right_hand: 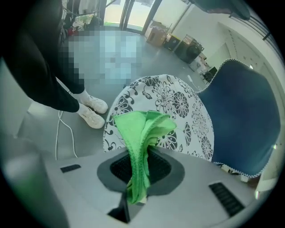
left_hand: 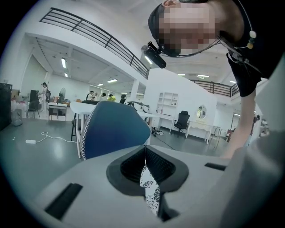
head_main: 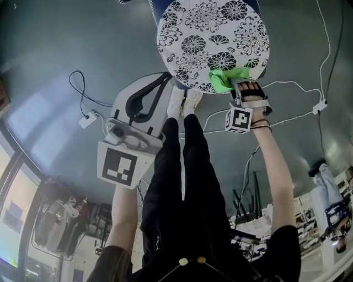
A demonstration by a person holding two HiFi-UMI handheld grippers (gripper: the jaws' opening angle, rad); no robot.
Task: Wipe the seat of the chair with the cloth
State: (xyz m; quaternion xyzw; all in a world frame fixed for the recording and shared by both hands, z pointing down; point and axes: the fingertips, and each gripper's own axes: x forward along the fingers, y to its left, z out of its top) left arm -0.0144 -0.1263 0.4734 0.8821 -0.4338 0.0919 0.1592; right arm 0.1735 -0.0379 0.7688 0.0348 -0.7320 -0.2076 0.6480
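At the seat (head_main: 212, 38) edge, our right gripper (head_main: 238, 84) pinches the bunched cloth (head_main: 226, 79); hard dragging could tug it loose. Our left gripper (head_main: 167, 76) hangs closed, empty.

All 3 views were fisheye: straight lines bowed and the corners fell off to black. Light was cool and even, coming from ceiling strip lights (left_hand: 63, 62) in the left gripper view and from daylight through tall windows (right_hand: 129, 11) in the right gripper view. The grey floor (head_main: 49, 49) carried a pale sheen and only faint shadows. The cloth (right_hand: 140, 133) looked sharp and saturated, while the nearest foreground in both gripper views was soft.
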